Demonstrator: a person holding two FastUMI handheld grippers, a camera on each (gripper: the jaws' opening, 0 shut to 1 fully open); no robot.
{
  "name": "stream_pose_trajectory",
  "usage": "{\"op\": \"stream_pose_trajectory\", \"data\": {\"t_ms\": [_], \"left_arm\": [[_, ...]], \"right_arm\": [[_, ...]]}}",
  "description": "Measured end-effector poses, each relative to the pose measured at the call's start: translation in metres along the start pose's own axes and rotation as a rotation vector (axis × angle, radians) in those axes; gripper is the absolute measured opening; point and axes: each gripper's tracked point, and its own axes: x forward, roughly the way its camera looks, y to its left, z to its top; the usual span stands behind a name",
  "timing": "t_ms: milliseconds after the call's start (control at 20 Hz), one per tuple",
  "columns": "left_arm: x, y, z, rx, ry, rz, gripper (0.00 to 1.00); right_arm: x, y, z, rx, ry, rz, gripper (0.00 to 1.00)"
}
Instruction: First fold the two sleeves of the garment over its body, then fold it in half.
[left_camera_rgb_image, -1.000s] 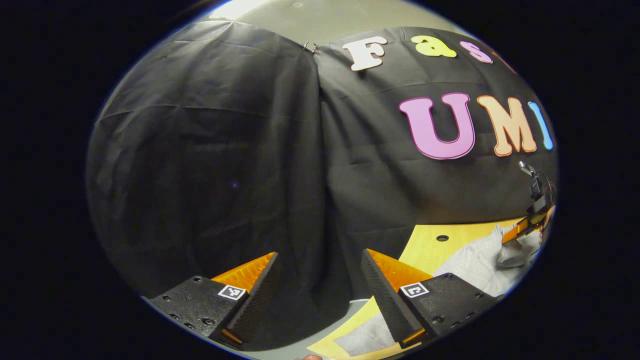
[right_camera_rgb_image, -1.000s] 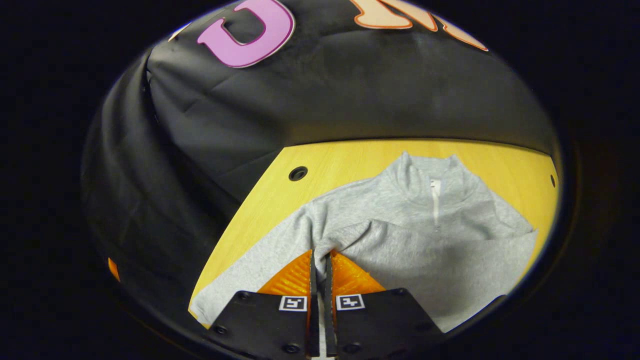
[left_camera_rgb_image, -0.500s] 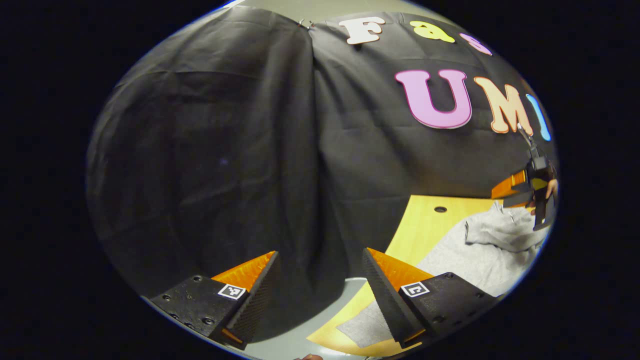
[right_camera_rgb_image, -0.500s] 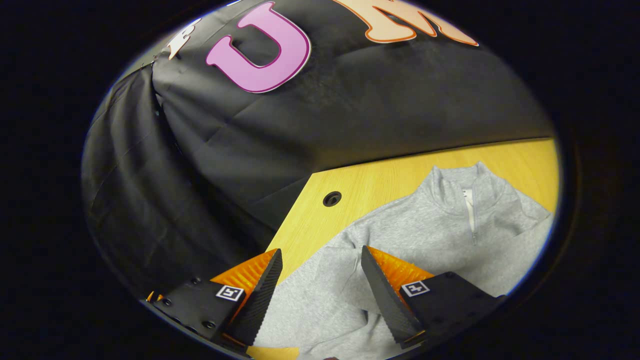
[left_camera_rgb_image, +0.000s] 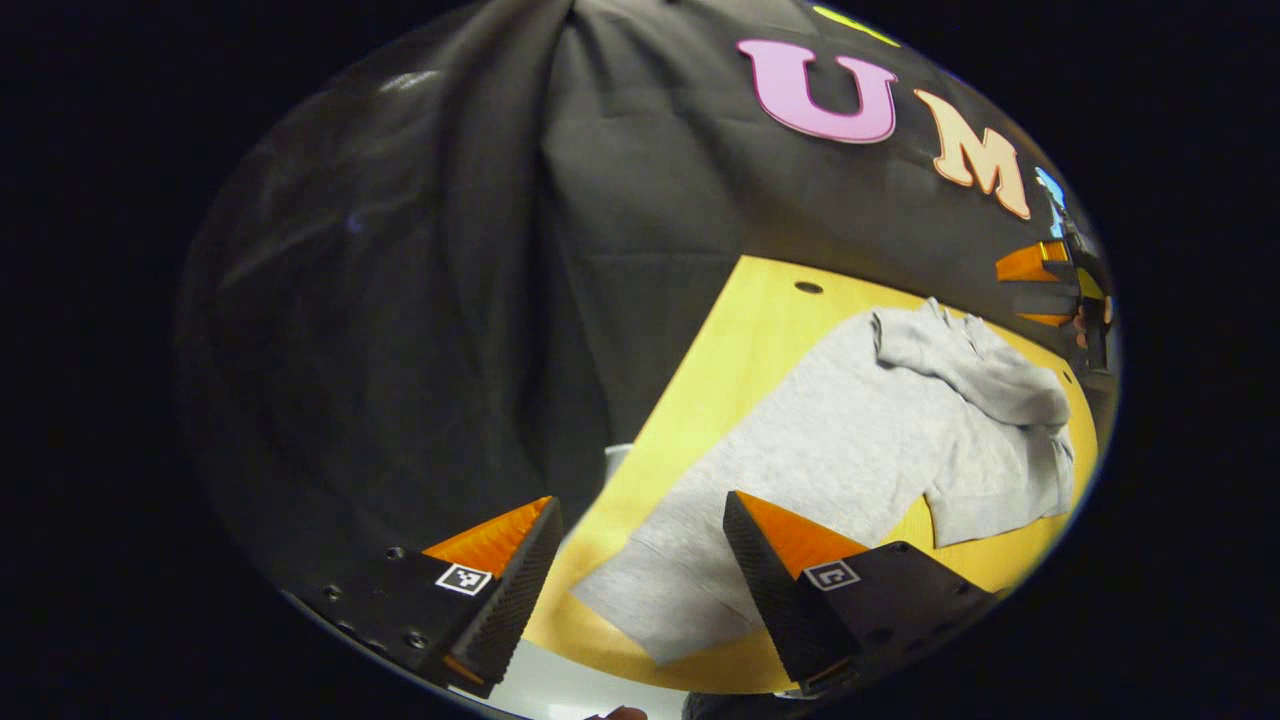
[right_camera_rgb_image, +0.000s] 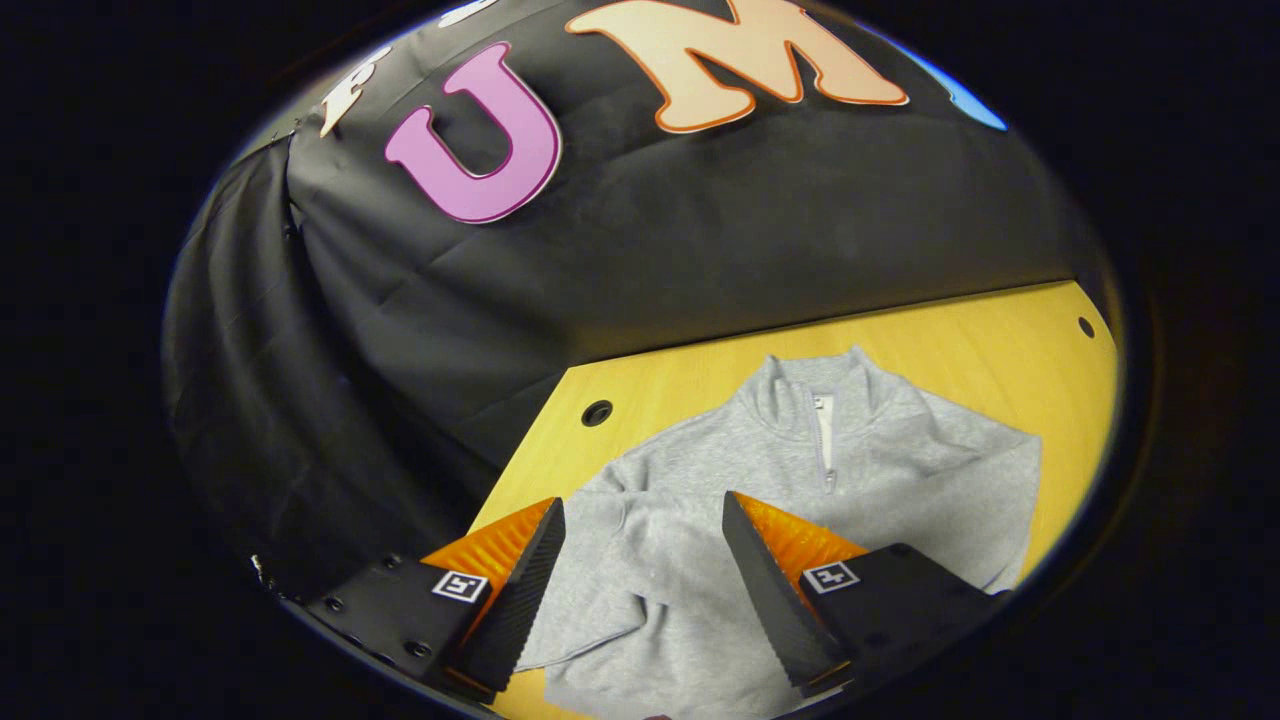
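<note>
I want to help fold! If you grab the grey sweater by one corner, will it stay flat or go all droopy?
Probably droopy. The grey sweater already lies in soft wrinkles and its folded sleeve bunches up, so it looks floppy, not stiff. Pushed across the wooden table, it would likely crumple rather than slide whole. It seems thick, maybe a bit heavy.

Open tabletop around the garment

Bare table (right_camera_rgb_image: 980, 345) from 12 to 3 o'clock of sweatshirt (right_camera_rgb_image: 800, 470); booth wall (right_camera_rgb_image: 700, 260) blocks beyond.
</note>
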Motion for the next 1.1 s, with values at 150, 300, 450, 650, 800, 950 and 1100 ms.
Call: {"op": "stream_pose_trajectory", "data": {"t_ms": [150,300,450,650,800,950,1100], "left_arm": [[0.014,-0.003,-0.022,-0.032,0.098,-0.005,0.96],[0.024,-0.004,-0.036,-0.052,0.153,0.004,0.97],[0.021,-0.006,-0.033,-0.044,0.141,-0.001,0.97],[0.028,-0.025,-0.036,-0.061,0.135,-0.005,0.76],[0.027,-0.036,-0.029,-0.095,0.105,-0.026,0.24],[0.026,-0.037,-0.028,-0.143,0.125,-0.008,0.00],[0.023,-0.046,-0.001,-0.203,0.075,-0.033,0.00]], "right_arm": [[-0.012,-0.018,0.003,0.008,-0.022,-0.025,0.98],[-0.021,-0.031,-0.001,0.000,-0.007,-0.041,0.94],[-0.030,-0.038,0.006,-0.010,-0.031,-0.055,0.98],[-0.043,-0.043,0.005,-0.042,-0.036,-0.053,0.94],[-0.055,-0.046,0.007,-0.073,-0.054,-0.051,0.94],[-0.070,-0.055,0.006,-0.101,-0.062,-0.052,0.94],[-0.085,-0.070,0.006,-0.121,-0.072,-0.066,0.94]]}}
